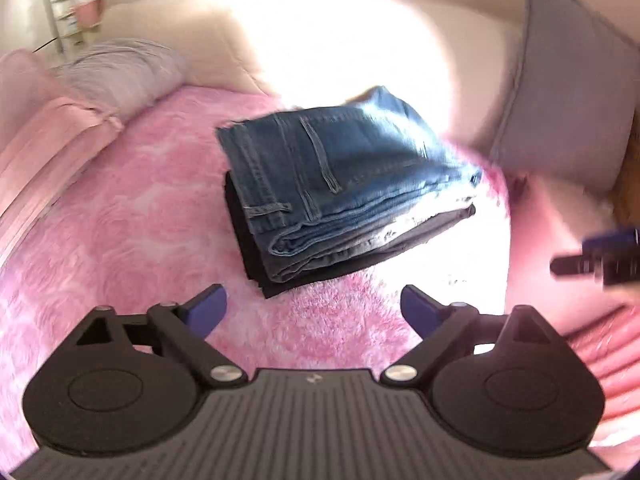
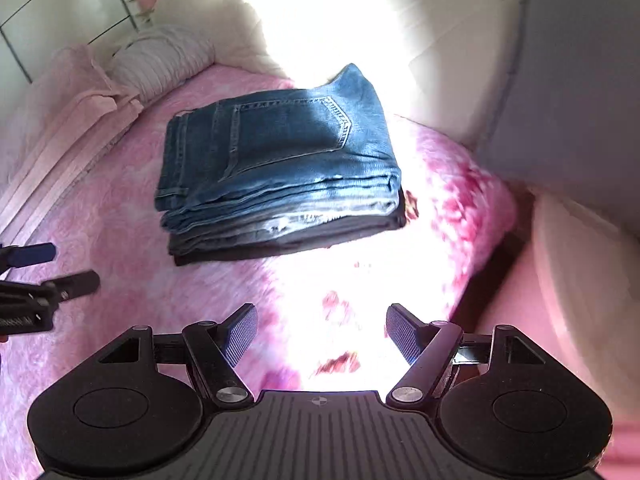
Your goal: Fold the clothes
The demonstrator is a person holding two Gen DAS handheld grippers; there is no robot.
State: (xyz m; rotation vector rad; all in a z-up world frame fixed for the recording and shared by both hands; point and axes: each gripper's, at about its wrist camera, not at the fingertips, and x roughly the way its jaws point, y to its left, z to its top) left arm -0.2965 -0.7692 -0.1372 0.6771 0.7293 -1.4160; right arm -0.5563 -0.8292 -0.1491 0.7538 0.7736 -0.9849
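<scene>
Folded blue jeans [image 1: 340, 168] lie on top of a folded dark garment [image 1: 280, 276] on a pink fluffy bedspread [image 1: 120, 220]. The stack also shows in the right wrist view, jeans [image 2: 280, 160] over the dark garment [image 2: 280, 246]. My left gripper [image 1: 314, 312] is open and empty, hovering just in front of the stack. My right gripper [image 2: 322, 334] is open and empty, a little back from the stack. The right gripper's fingers [image 1: 592, 258] show at the right edge of the left wrist view. The left gripper's fingers [image 2: 52, 268] show at the left edge of the right wrist view.
A striped pillow [image 1: 120, 72] and a folded pink blanket [image 1: 52, 148] lie at the left. A grey cushion [image 1: 560, 92] stands at the right. A cream headboard [image 2: 440, 60] is behind, and strong sunlight washes out the middle. A white dresser [image 2: 52, 8] is at the far left.
</scene>
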